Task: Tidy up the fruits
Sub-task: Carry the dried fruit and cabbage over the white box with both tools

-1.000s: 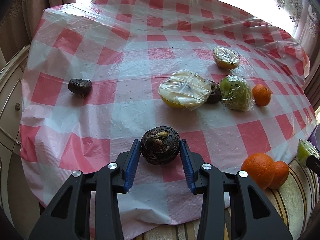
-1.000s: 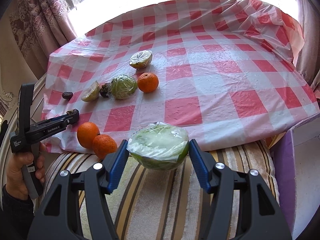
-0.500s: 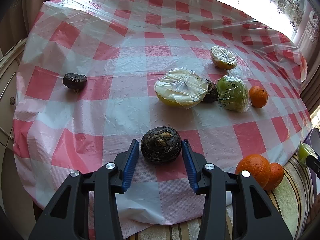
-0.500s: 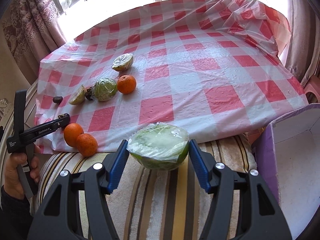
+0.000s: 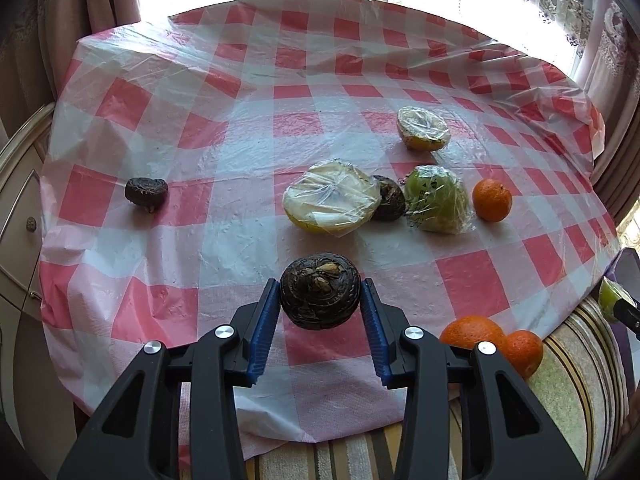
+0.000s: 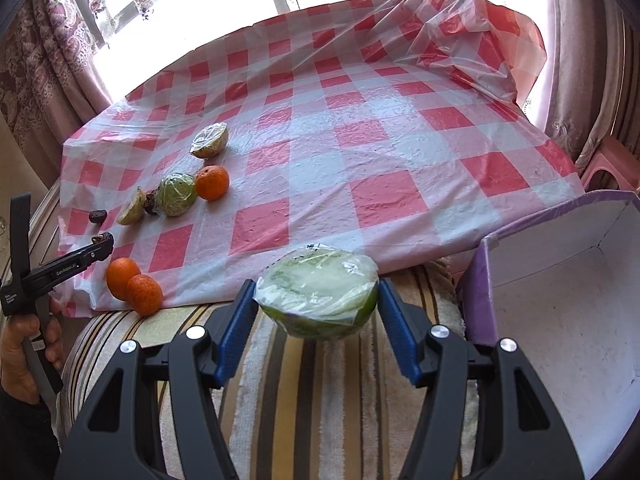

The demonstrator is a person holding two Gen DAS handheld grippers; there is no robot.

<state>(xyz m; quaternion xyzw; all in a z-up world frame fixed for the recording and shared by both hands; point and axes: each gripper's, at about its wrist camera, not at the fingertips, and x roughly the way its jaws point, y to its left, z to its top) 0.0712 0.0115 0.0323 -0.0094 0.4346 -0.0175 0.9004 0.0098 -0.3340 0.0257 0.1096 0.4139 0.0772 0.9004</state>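
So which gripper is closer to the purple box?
Right. The right gripper, holding a wrapped green fruit, is just beside the box. The left gripper is far across, over the tablecloth's edge.

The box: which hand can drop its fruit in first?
Probably the right. The right gripper holds a wrapped green half right beside the open box. The left gripper grips a dark fruit over the tablecloth, farther from the box.

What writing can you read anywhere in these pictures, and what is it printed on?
"GenRobot.AI": white letters along the arm of the left tongs, seen from the right camera.
Small white print on its handle: too small to read.
Dark marks on the wrapped green fruit's film: unreadable.
Nothing else carries text.
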